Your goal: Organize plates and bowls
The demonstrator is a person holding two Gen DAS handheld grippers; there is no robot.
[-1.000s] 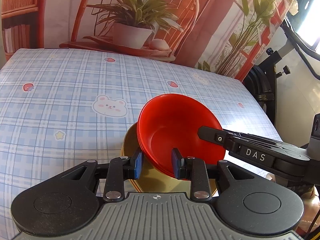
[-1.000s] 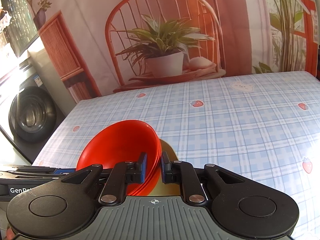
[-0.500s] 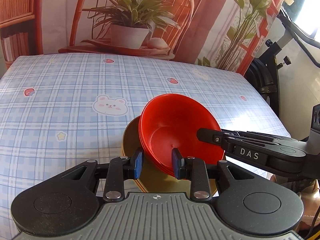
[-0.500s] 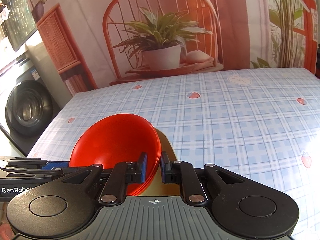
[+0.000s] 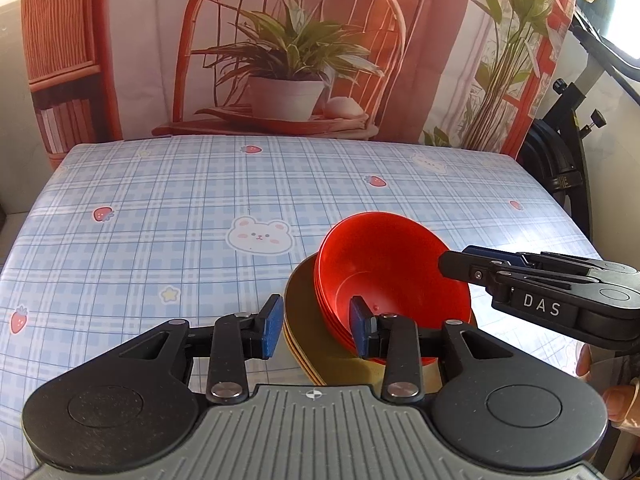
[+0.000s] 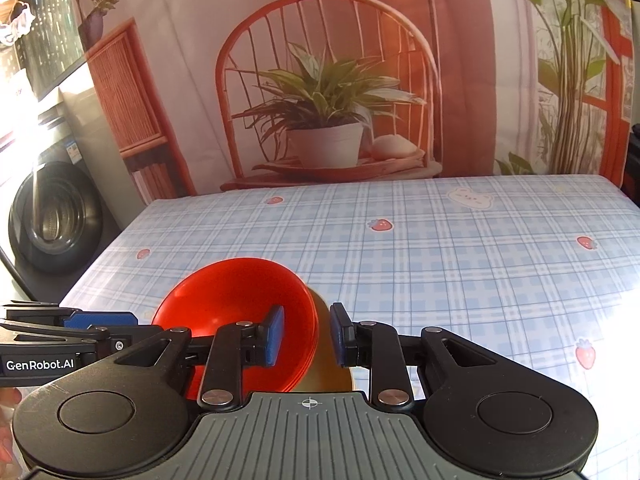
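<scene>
A stack of red bowls (image 5: 384,280) sits on a stack of mustard-yellow plates (image 5: 316,336) near the table's front edge. My left gripper (image 5: 314,330) is open, its jaws astride the left rims of bowls and plates without pressing them. My right gripper (image 6: 308,334) is open, its jaws astride the right rims of the red bowls (image 6: 240,300) and the yellow plates (image 6: 326,356). The right gripper also shows in the left wrist view (image 5: 472,266), and the left gripper in the right wrist view (image 6: 96,322).
The table (image 5: 160,208) wears a blue checked cloth with bears and strawberries. A printed backdrop of a chair and plant hangs behind it. A washing machine (image 6: 52,220) stands to the left, an exercise machine (image 5: 568,148) to the right.
Both grippers have opened wider around the rims. The bowls and plates have settled lower and flatter on the table, and both cameras have drawn back a little.
</scene>
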